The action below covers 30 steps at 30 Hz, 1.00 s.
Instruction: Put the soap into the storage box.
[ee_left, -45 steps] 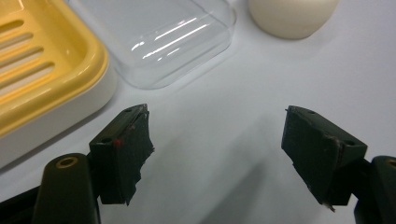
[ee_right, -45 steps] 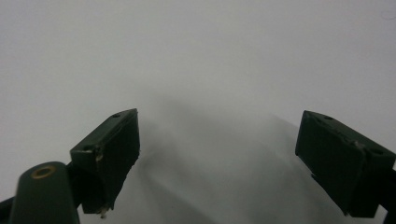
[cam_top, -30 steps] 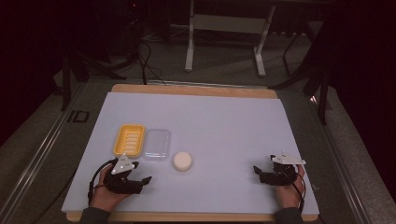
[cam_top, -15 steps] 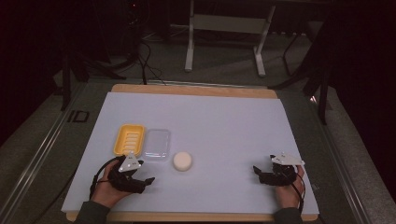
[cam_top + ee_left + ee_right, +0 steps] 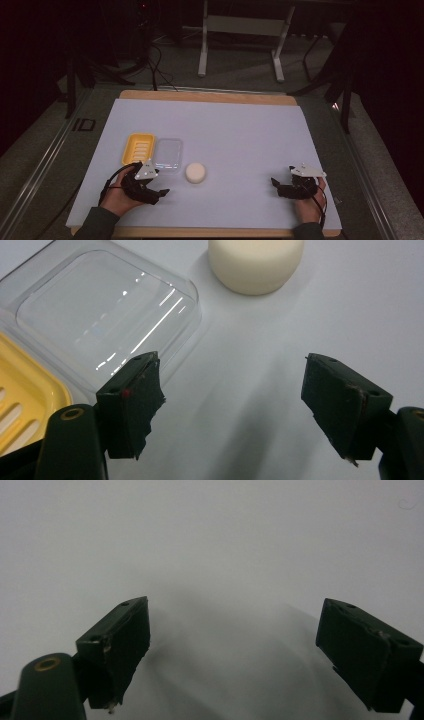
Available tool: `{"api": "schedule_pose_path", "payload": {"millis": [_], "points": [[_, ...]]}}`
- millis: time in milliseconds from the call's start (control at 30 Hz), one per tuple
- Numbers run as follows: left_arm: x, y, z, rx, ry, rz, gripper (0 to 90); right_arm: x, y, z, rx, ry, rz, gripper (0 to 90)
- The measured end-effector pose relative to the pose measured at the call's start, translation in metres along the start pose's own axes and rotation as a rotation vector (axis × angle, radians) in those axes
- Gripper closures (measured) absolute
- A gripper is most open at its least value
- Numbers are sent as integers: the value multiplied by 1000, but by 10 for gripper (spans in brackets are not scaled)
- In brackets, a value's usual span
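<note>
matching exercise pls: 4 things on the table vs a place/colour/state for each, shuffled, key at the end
Things:
1. soap dish
2. clear lid
3. round soap
4. right claw

Descriptions:
A. open over bare table, near the right edge
B. yellow, slotted, farthest left
C. cream, alone, right of the lid
D. transparent, beside the yellow dish

Pairs: 1-B, 2-D, 3-C, 4-A

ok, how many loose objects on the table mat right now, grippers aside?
3. Yellow soap tray at left, clear lid touching its right side, round white soap just right of the lid, ahead of the open left gripper. Nothing looks hidden.
</note>
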State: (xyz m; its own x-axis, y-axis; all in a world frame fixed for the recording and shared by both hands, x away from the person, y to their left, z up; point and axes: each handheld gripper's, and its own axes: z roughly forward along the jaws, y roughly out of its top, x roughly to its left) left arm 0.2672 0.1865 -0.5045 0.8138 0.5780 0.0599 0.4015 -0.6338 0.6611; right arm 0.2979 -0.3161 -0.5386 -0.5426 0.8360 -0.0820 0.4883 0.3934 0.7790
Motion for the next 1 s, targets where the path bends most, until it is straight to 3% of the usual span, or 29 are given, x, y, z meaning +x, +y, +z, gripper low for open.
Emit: {"api": "schedule_pose_path", "payload": {"millis": [1000], "points": [[1,29,7,61,-45,121,232,0,0,0,0,1,6,140]]}}
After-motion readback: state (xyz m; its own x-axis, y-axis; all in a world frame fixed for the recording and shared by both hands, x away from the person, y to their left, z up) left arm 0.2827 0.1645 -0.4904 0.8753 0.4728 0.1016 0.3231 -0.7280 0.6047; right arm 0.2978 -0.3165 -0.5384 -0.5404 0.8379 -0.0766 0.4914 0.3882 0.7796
